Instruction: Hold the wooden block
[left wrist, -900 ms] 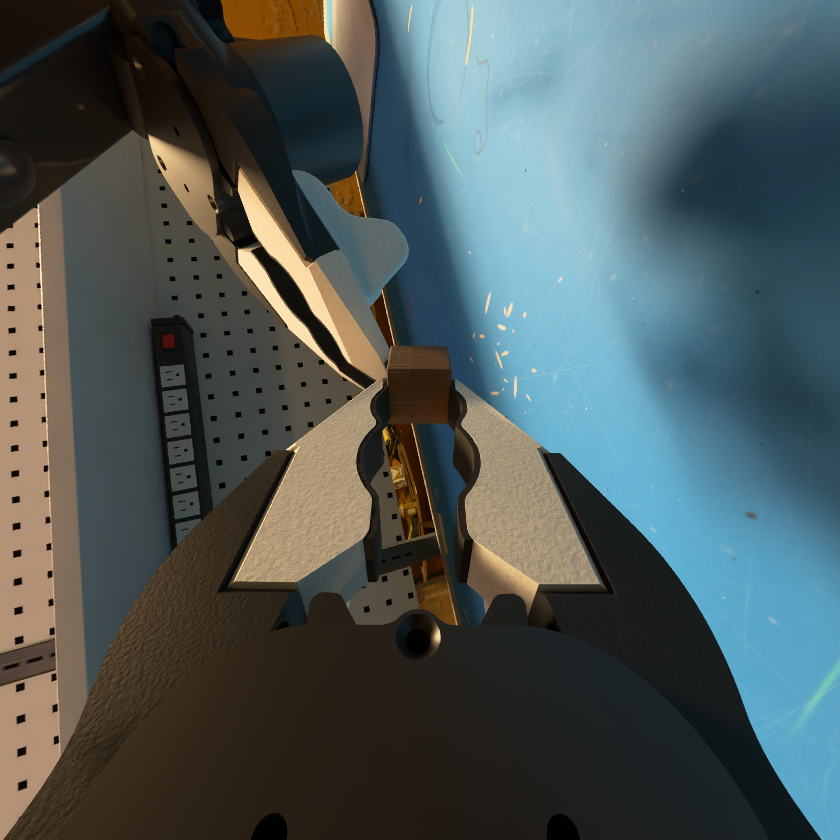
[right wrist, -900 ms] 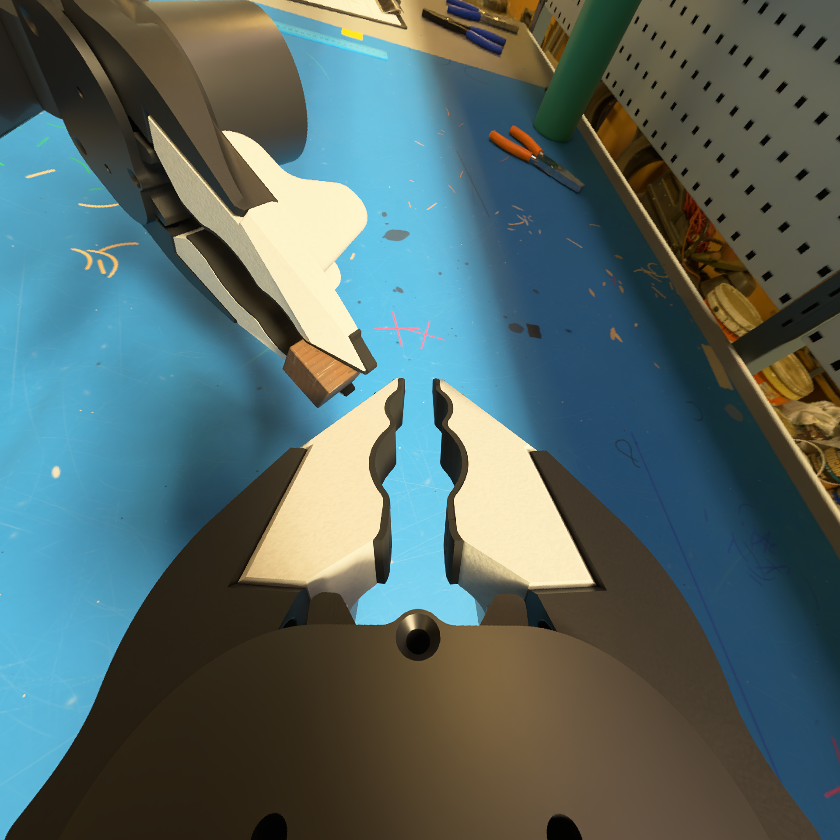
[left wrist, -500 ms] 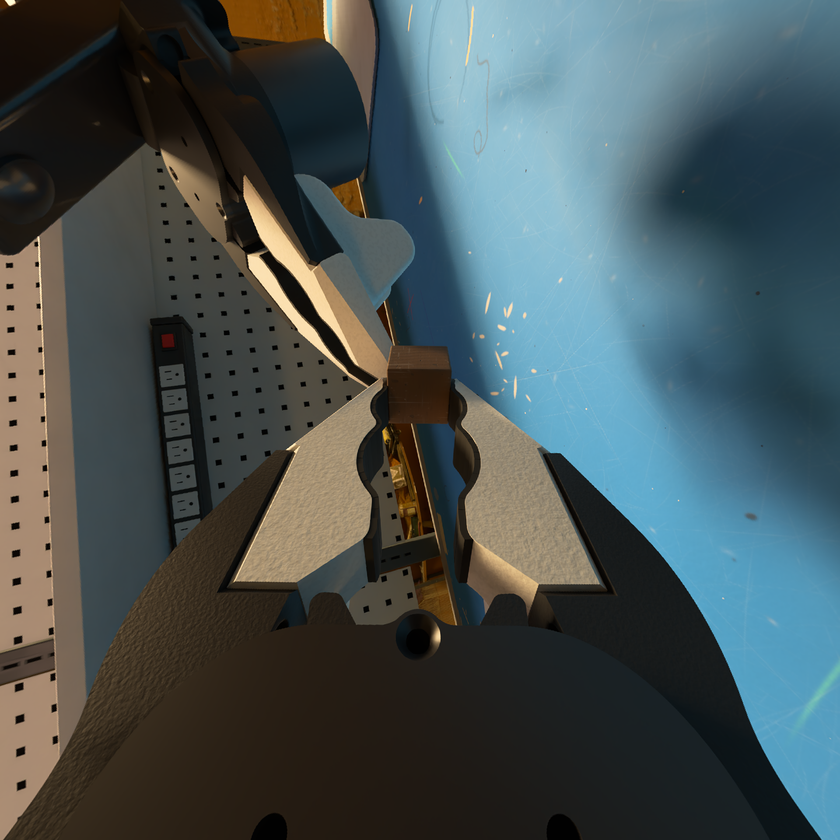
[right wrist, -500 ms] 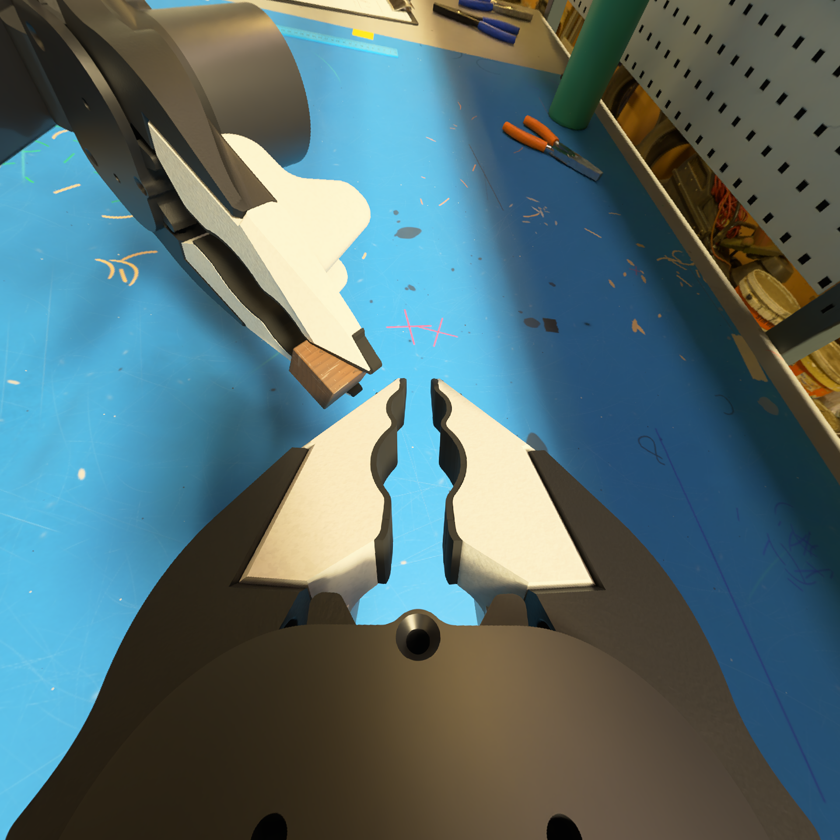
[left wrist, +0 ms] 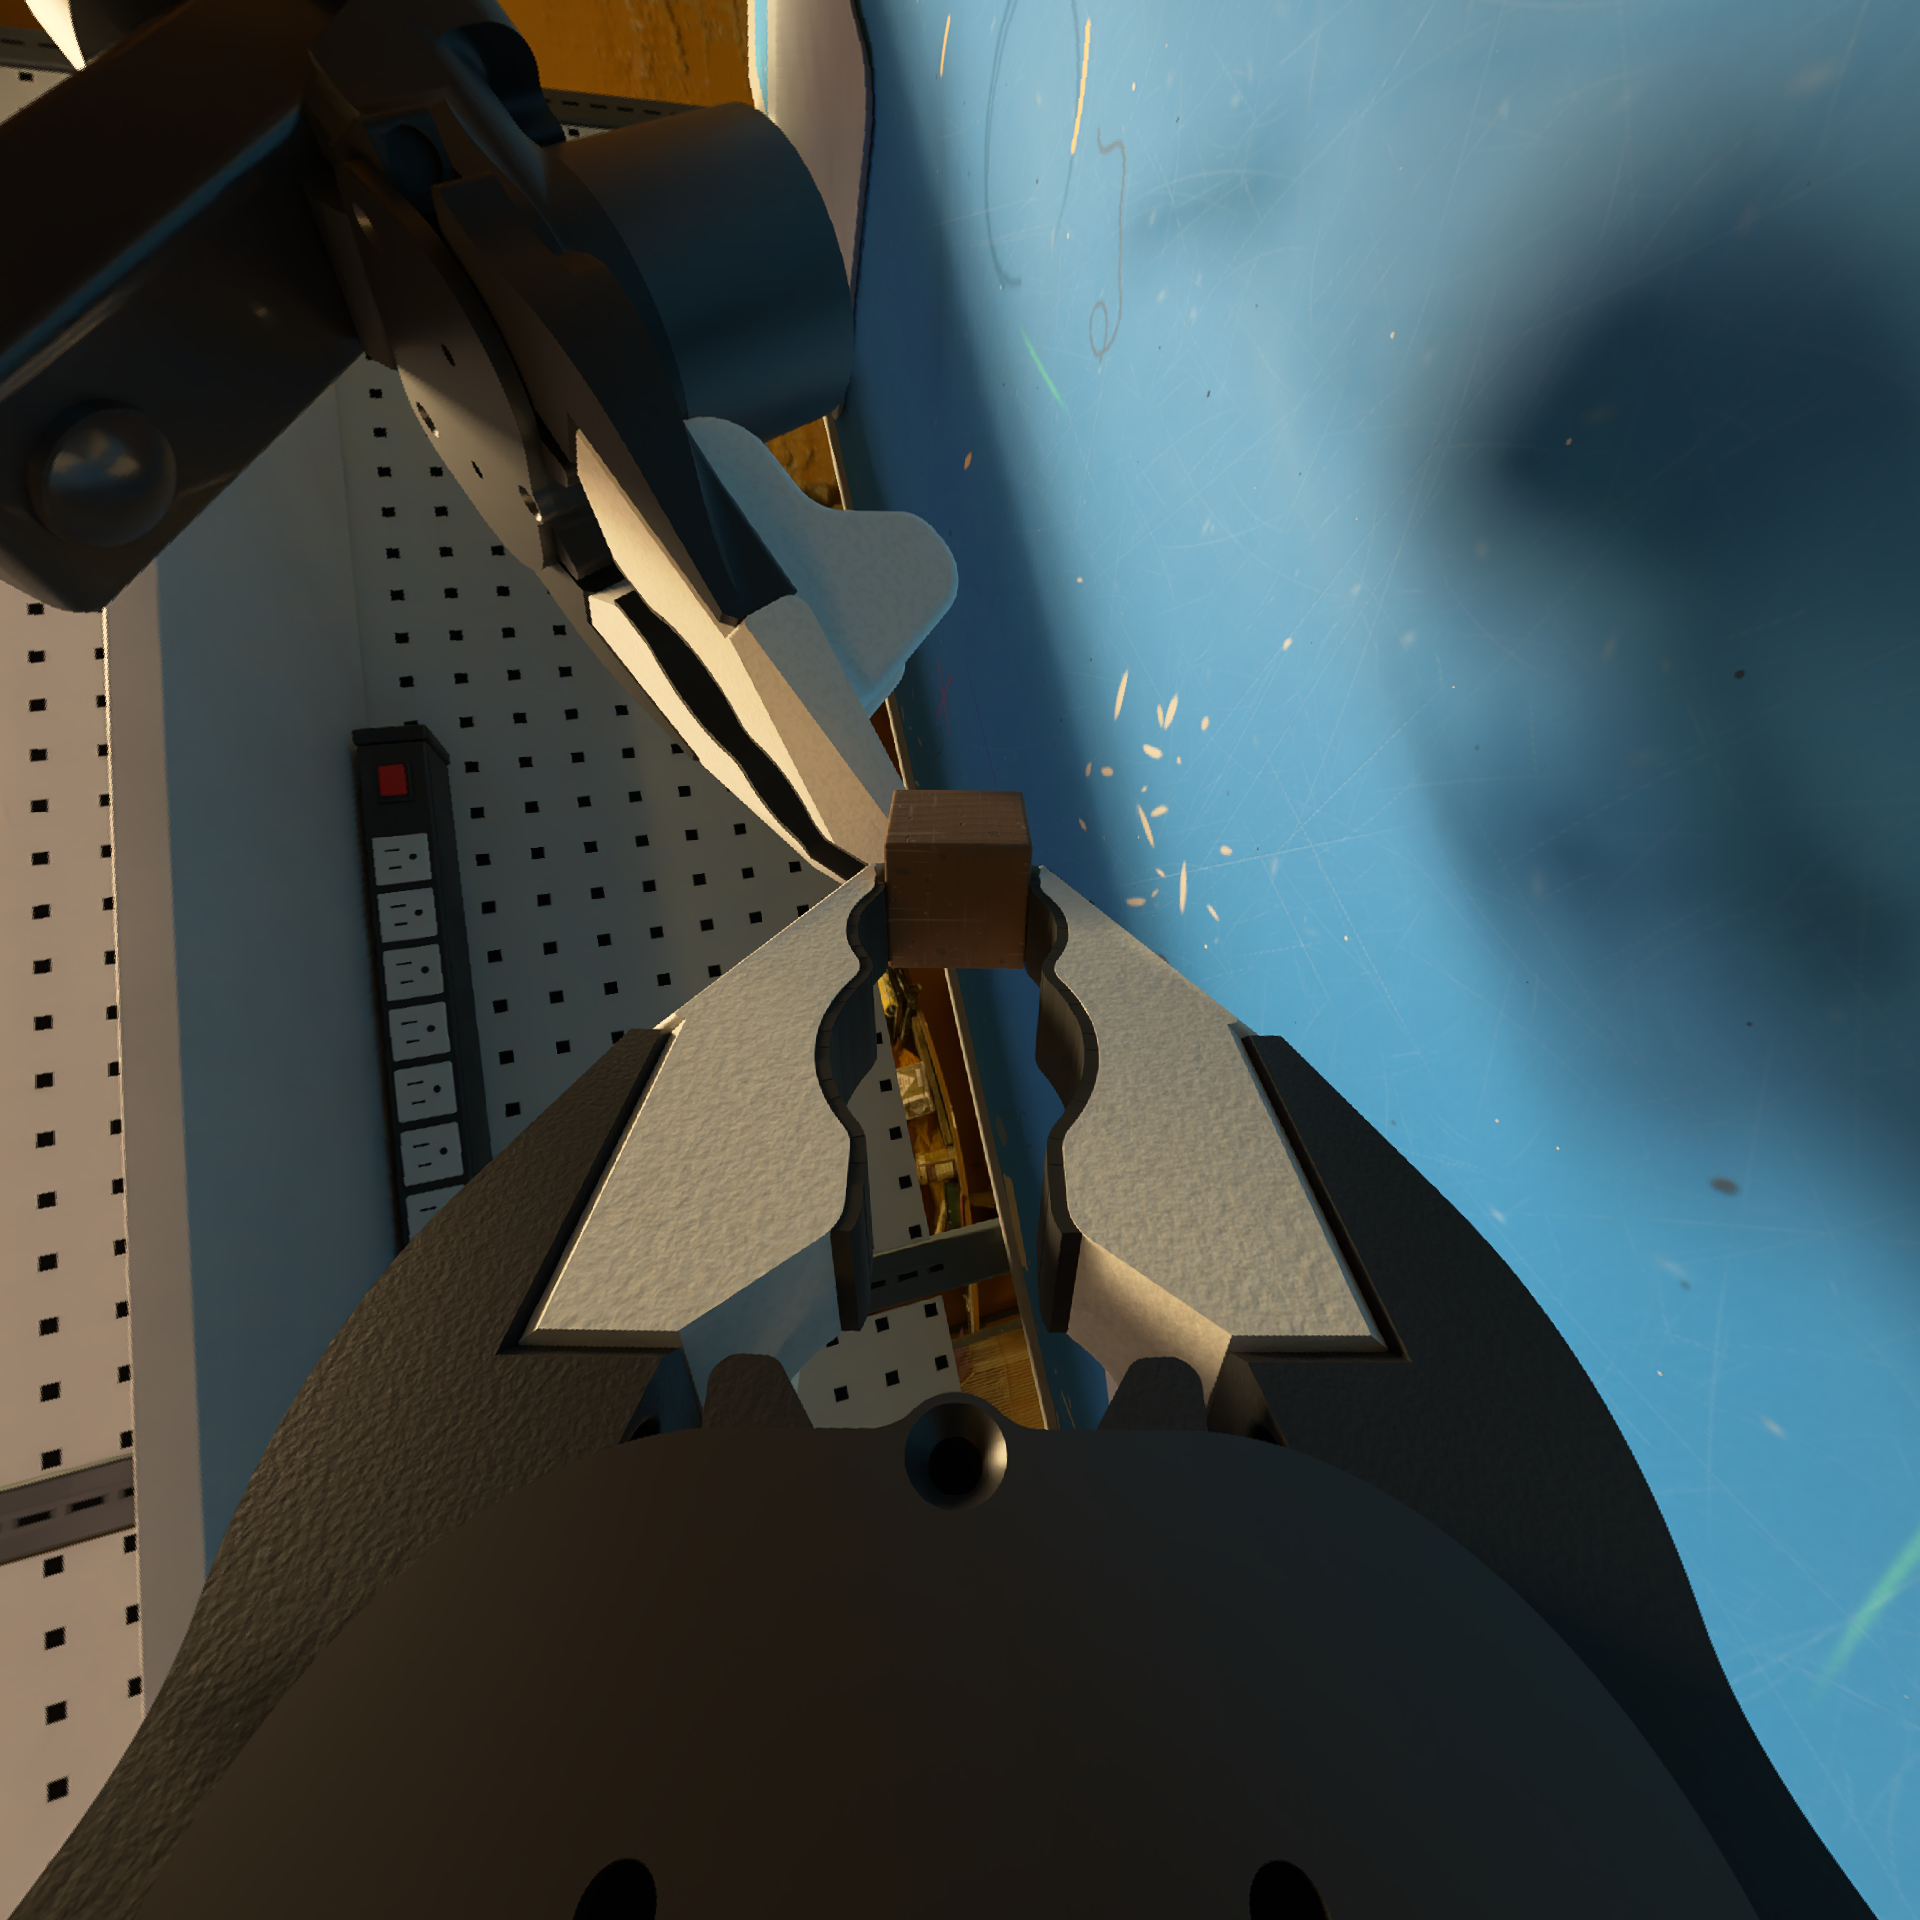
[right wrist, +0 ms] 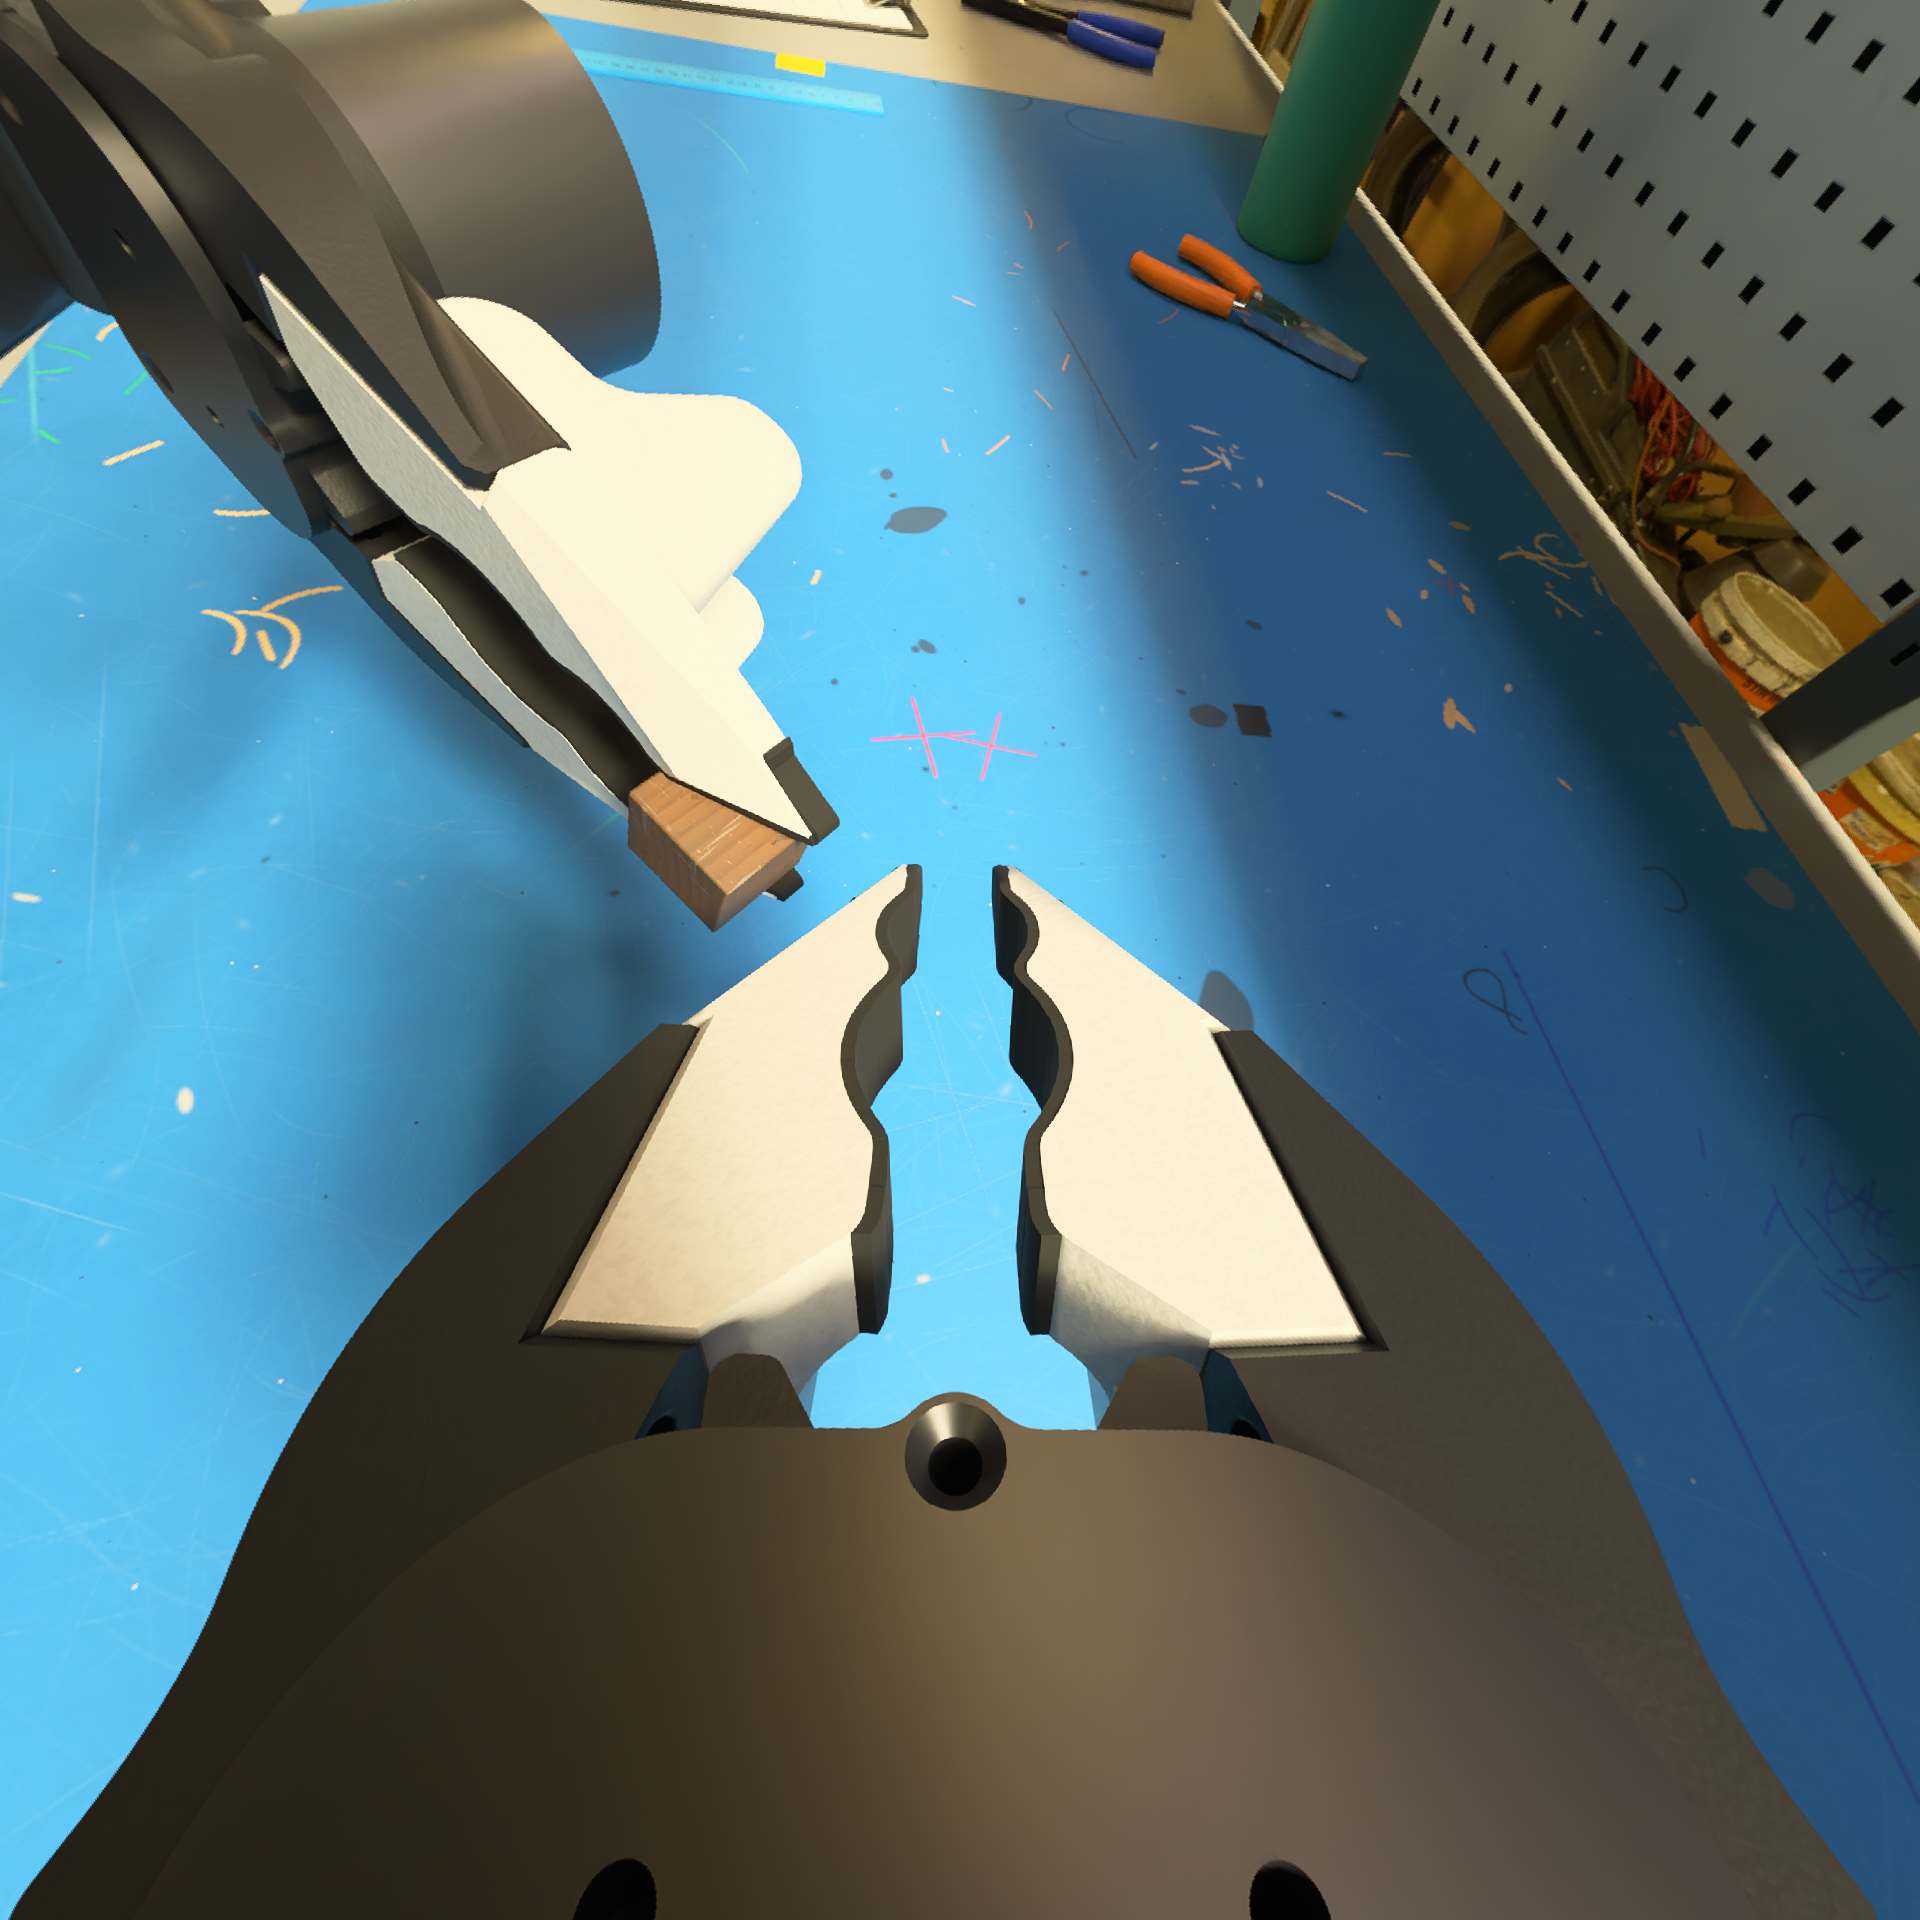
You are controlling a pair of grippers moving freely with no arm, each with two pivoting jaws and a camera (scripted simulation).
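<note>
A small brown wooden block point(left wrist: 956, 883) is clamped between the fingertips of my left gripper point(left wrist: 958, 920), held in the air above the blue table point(left wrist: 1455, 623). In the right wrist view the block point(right wrist: 707, 847) shows at the tips of the left gripper point(right wrist: 795, 847), up and to the left. My right gripper point(right wrist: 956, 883) is empty, its jaws only a narrow gap apart, with its tips just right of the block. In the left wrist view the right gripper point(left wrist: 847, 857) reaches in from the upper left, its tips almost touching the block's left side.
Orange-handled pliers point(right wrist: 1205, 286) and a green cylinder point(right wrist: 1309, 135) lie at the table's far right. Blue-handled tools point(right wrist: 1101, 31) lie at the back. A grey pegboard point(left wrist: 623, 883) with a power strip point(left wrist: 416, 987) and a cluttered shelf point(right wrist: 1745, 644) border the table's edge.
The right gripper's body has swung slightly while its tips stay beside the block. The left gripper keeps the same hold on the block.
</note>
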